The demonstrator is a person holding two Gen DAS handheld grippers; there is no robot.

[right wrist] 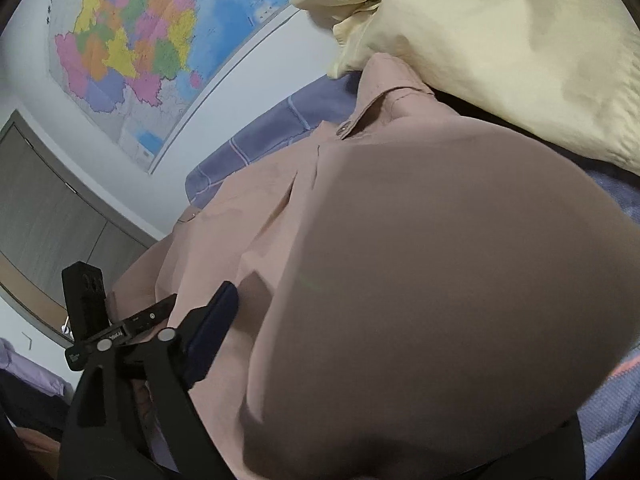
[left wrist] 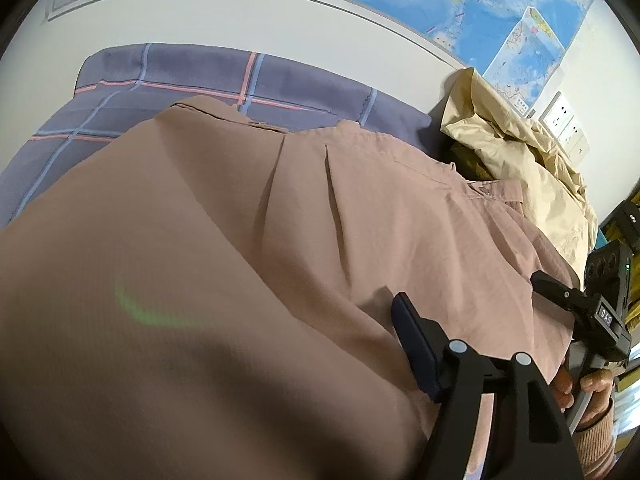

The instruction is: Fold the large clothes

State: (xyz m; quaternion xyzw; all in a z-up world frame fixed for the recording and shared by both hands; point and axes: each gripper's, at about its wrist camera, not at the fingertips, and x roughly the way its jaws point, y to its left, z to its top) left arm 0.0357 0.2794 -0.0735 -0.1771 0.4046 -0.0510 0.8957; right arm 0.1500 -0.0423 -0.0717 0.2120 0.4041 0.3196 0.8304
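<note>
A dusty-pink shirt [left wrist: 360,208] lies spread on a blue plaid bedsheet [left wrist: 180,76], its collar end [right wrist: 384,92] toward the wall. In each wrist view a blurred fold of it billows close to the lens and hides one finger. My left gripper [left wrist: 320,320] shows only its right finger [left wrist: 412,344], standing well off the middle with its pad against the cloth. My right gripper [right wrist: 320,312] shows only its left finger [right wrist: 212,320], also set wide. Both jaws read as open over the shirt [right wrist: 280,208]. The two grippers sit side by side.
A crumpled cream garment [left wrist: 520,152] is heaped at the shirt's right, against the wall. A map [right wrist: 140,40] hangs on the wall above the bed, with wall sockets [left wrist: 564,120] nearby. A hand [left wrist: 592,388] in a ribbed cuff holds the right gripper's handle. Grey cabinet doors [right wrist: 40,208] stand at the left.
</note>
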